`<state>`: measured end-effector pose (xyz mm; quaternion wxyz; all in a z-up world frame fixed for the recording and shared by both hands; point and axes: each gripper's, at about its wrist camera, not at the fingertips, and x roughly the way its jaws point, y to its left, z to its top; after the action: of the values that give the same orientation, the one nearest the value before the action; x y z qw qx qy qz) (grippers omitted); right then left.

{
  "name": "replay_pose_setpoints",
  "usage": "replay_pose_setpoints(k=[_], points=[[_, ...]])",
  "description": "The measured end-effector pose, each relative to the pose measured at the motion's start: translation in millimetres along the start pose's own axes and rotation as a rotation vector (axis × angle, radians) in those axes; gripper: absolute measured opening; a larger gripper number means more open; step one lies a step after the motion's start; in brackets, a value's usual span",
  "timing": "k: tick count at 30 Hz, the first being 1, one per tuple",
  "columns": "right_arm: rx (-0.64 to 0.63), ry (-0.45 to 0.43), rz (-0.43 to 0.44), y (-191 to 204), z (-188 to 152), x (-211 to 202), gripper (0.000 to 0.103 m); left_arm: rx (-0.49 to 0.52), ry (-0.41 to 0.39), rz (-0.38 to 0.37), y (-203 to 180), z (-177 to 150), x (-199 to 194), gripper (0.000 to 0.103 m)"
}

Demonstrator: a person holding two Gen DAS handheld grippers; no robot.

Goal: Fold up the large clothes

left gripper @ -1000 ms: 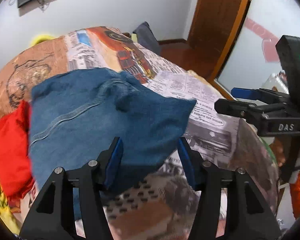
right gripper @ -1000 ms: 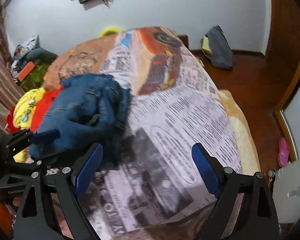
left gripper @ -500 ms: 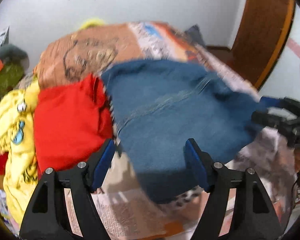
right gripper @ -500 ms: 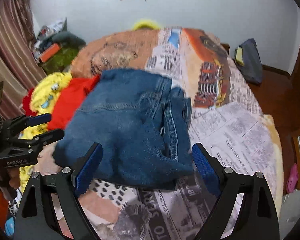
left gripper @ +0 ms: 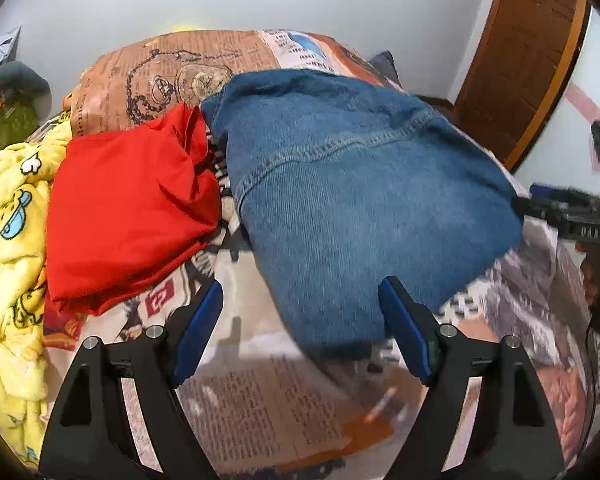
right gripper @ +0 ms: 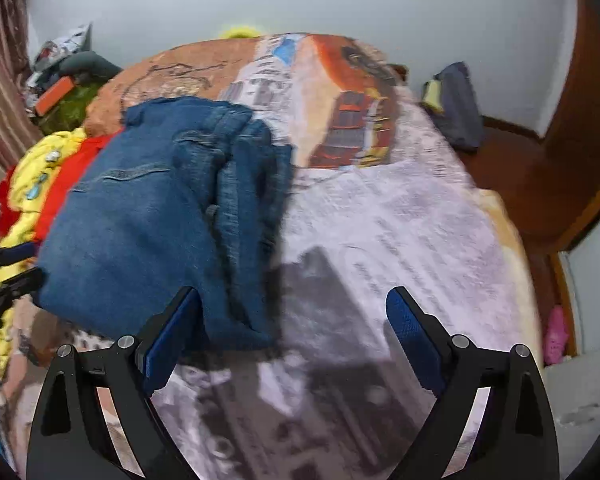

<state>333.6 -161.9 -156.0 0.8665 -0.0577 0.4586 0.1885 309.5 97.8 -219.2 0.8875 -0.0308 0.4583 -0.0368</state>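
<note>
Folded blue jeans (left gripper: 360,200) lie on the newspaper-print bed cover (left gripper: 260,400), beside a folded red garment (left gripper: 132,208). My left gripper (left gripper: 300,292) hangs just above the jeans' near end. Its jaws are opening, the denim corner lies loose between them, and the pads do not press it. In the right wrist view the jeans (right gripper: 148,220) show their stacked folds. My right gripper (right gripper: 292,294) is open over the cover (right gripper: 400,240), its left finger by the jeans' near corner. Each gripper shows in the other's view: the right gripper (left gripper: 528,200) and the left gripper (right gripper: 34,262).
A yellow cartoon-print fabric (left gripper: 8,240) is heaped at the bed's left side. A dark bag (right gripper: 458,108) lies on the wooden floor past the far right corner. A wooden door (left gripper: 520,60) stands at the right, and a pink slipper (right gripper: 556,332) lies beside the bed.
The left jaws have widened around the jeans and the gripper has swung left and drawn back, bringing the red garment into view. The right gripper has turned toward the jeans and sunk a little.
</note>
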Motion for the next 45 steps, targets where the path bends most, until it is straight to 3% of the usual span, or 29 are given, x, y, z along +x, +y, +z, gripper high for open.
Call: replay_pose_setpoints(k=[3,12,19,25,31,34,36,37,39,45], points=[[0.009,0.016,-0.038,-7,4,-10,0.091,0.008,0.019,0.011,5,-3,-9,0.082],[-0.018,-0.073,0.085,13,36,-35,0.094,-0.016,-0.049,0.09,27,31,-30,0.082],[-0.113,-0.005,0.132,43,64,11,0.094,0.005,-0.024,0.084,28,62,1,0.082],[-0.147,0.099,0.083,47,71,62,0.093,0.021,0.005,0.07,21,70,36,0.082],[-0.071,0.051,0.102,14,80,50,0.092,0.036,0.005,0.058,26,67,37,0.083],[-0.117,-0.006,0.04,20,79,32,0.092,0.089,-0.01,0.164,27,65,26,0.083],[-0.165,-0.06,-0.082,27,78,20,0.092,0.128,-0.012,0.254,32,62,19,0.083],[-0.195,-0.093,-0.159,28,79,16,0.092,0.133,-0.014,0.274,35,60,16,0.083],[-0.231,-0.12,-0.196,27,80,7,0.092,0.115,-0.016,0.285,44,56,7,0.083],[-0.153,-0.062,0.003,20,75,-11,0.094,-0.016,-0.049,0.183,65,54,-17,0.083]])
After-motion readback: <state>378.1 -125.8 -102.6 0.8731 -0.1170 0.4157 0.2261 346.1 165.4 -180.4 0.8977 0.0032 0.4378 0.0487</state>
